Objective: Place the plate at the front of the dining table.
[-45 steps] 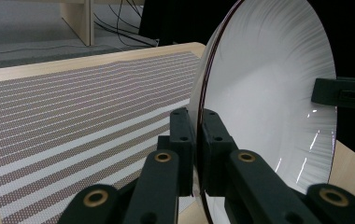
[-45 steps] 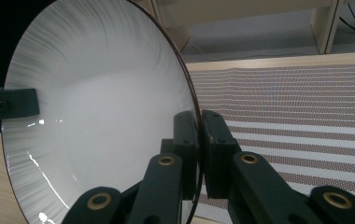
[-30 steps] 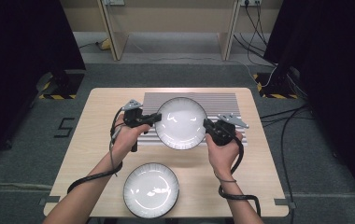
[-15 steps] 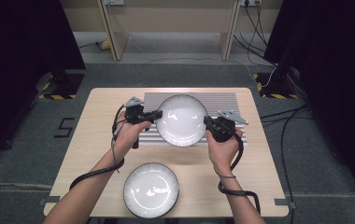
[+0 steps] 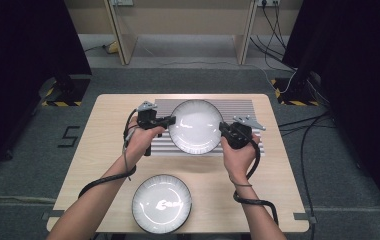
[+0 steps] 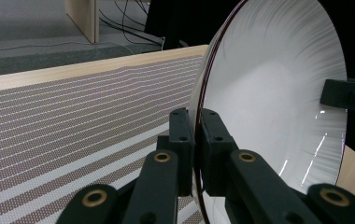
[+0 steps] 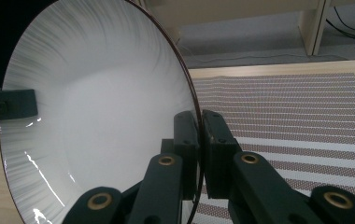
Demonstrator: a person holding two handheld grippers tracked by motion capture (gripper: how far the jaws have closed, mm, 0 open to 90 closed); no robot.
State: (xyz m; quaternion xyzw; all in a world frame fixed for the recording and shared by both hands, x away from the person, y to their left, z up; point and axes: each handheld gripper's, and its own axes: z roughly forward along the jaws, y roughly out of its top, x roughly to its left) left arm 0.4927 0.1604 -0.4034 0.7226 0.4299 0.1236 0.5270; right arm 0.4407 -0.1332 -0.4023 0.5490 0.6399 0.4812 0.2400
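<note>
A white plate (image 5: 194,125) with a dark rim is held above the striped mat (image 5: 238,107), gripped from both sides. My left gripper (image 5: 170,120) is shut on its left rim, and my right gripper (image 5: 223,129) is shut on its right rim. In the left gripper view the plate (image 6: 278,98) stands on edge between the closed jaws, with the gripper (image 6: 198,140) pinching the rim. The right gripper view shows the same plate (image 7: 101,121) clamped by that gripper (image 7: 200,140). A second white plate (image 5: 161,203) lies flat near the table's front edge.
The wooden table (image 5: 98,150) has free surface left and right of the mat. Table legs (image 5: 120,35) and cables (image 5: 308,135) lie on the grey floor beyond and to the right. Cords trail from both grippers along the forearms.
The held plate and both grippers have shifted slightly away from the person, over the mat. Both grips stay closed on the rim.
</note>
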